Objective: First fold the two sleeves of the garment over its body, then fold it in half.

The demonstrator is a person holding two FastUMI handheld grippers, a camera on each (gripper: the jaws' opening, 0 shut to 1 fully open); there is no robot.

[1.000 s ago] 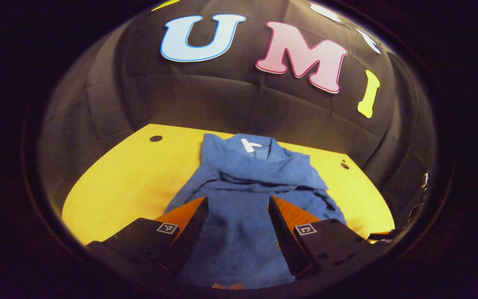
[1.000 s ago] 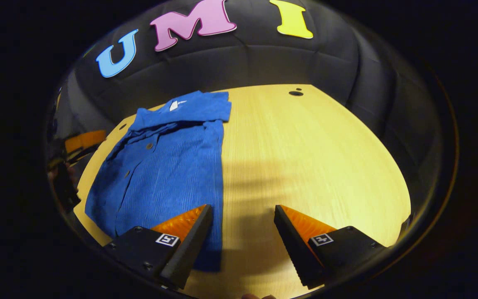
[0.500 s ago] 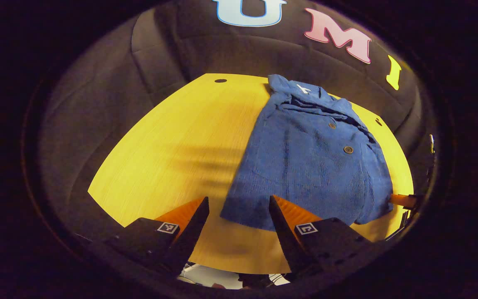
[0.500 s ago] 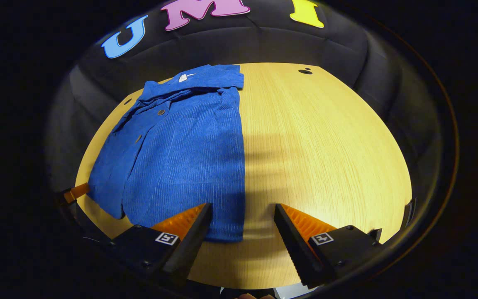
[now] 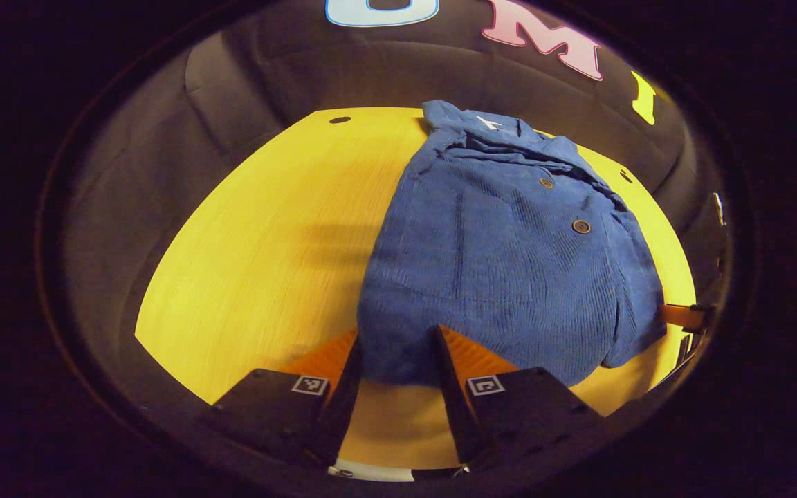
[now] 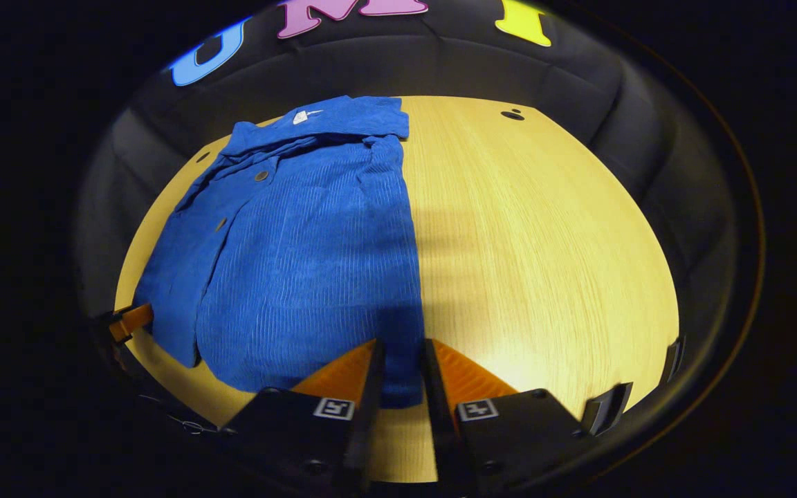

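Although it lay flat on the wooden table (image 6: 551,228), the blue corduroy shirt (image 6: 301,235) looked soft and limp, likely to sag unless taken at both hem corners. Its sleeves appeared already folded in, collar toward the booth wall. At the hem's near edge, the left gripper (image 5: 393,353) and right gripper (image 6: 402,363) each stood narrowed around a corner; whether either pinched cloth yet was unclear.

One shirt (image 5: 509,256), seemingly two buttons (image 5: 581,226)
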